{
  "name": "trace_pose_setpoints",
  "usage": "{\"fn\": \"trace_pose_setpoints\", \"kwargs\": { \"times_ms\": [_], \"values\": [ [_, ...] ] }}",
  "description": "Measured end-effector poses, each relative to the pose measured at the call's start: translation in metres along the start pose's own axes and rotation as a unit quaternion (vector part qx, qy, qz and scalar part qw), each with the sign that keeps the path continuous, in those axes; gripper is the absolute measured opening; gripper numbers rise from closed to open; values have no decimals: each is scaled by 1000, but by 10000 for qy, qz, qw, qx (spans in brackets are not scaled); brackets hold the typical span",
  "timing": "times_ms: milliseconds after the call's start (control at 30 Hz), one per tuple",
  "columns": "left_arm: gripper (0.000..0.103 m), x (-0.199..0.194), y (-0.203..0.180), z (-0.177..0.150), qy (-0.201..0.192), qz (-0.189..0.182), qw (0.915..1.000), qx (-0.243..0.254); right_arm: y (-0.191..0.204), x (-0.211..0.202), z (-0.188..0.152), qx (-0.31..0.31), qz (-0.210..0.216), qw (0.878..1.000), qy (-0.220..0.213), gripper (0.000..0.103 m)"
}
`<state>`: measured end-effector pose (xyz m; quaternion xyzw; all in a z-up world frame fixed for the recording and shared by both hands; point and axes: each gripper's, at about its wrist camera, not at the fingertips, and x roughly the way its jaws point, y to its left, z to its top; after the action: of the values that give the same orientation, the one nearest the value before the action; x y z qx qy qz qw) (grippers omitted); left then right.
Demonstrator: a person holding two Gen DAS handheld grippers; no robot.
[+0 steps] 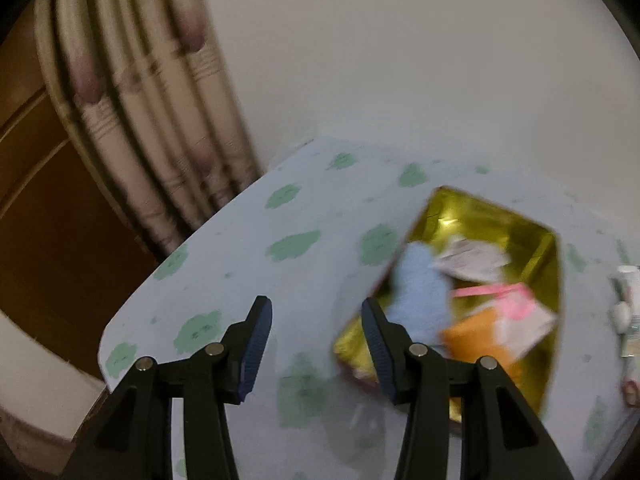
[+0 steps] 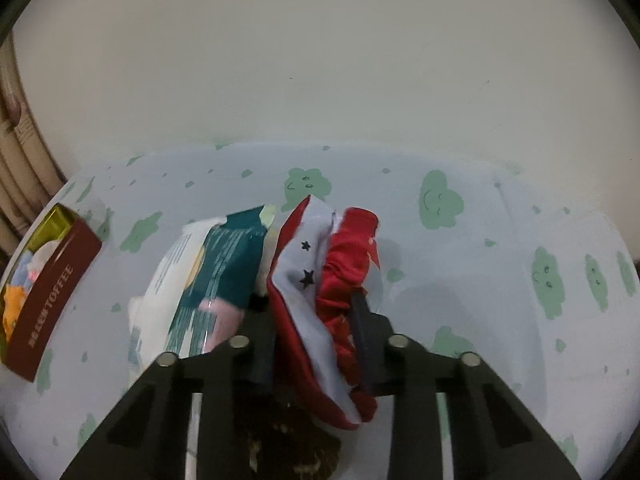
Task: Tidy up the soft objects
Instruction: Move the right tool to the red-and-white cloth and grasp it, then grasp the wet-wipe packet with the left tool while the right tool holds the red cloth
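My right gripper (image 2: 308, 300) is shut on a red and white cloth with black stars (image 2: 304, 264), which bunches up between its fingers above the table. To its left lies a teal and white packet (image 2: 224, 264) with a pink item (image 2: 222, 320) on its near end. At the far left stands the red toffee box (image 2: 56, 300). In the left wrist view the same box (image 1: 500, 216) shows its gold lining. It holds a light blue soft thing (image 1: 420, 288), an orange one (image 1: 476, 340) and pink and white packets (image 1: 520, 312). My left gripper (image 1: 315, 302) hangs open and empty left of that box.
The table wears a pale cloth with green cloud faces (image 2: 440, 200). A striped curtain (image 1: 140, 100) and a brown wooden panel (image 1: 40, 200) stand beyond its left edge. Small white items (image 1: 628, 308) lie right of the box. A dark brown thing (image 2: 292, 440) sits under my right gripper.
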<state>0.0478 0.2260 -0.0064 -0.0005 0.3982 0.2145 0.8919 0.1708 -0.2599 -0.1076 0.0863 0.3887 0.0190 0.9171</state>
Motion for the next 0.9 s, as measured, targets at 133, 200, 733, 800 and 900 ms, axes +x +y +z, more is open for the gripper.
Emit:
{"fn": "trace_pose_setpoints", "kwargs": {
  "times_ms": [133, 200, 733, 800, 900],
  "values": [
    [48, -18, -48, 8, -89, -539, 9975, 452, -7, -22, -14, -13, -207, 9995, -237, 19],
    [51, -24, -76, 9, -66, -838, 9939, 710, -14, -33, -22, -6, -409, 9986, -338, 19],
    [56, -70, -321, -7, 583, -2150, 9366, 2705, -61, -72, -90, 452, -886, 9941, -422, 19],
    [56, -71, -343, -6, 652, -2218, 9340, 2722, -58, -72, -88, 424, -896, 9942, -413, 19],
    [56, -68, -378, -7, 776, -2143, 9328, 2792, -61, -69, -85, 506, -876, 9941, -387, 19]
  ]
}}
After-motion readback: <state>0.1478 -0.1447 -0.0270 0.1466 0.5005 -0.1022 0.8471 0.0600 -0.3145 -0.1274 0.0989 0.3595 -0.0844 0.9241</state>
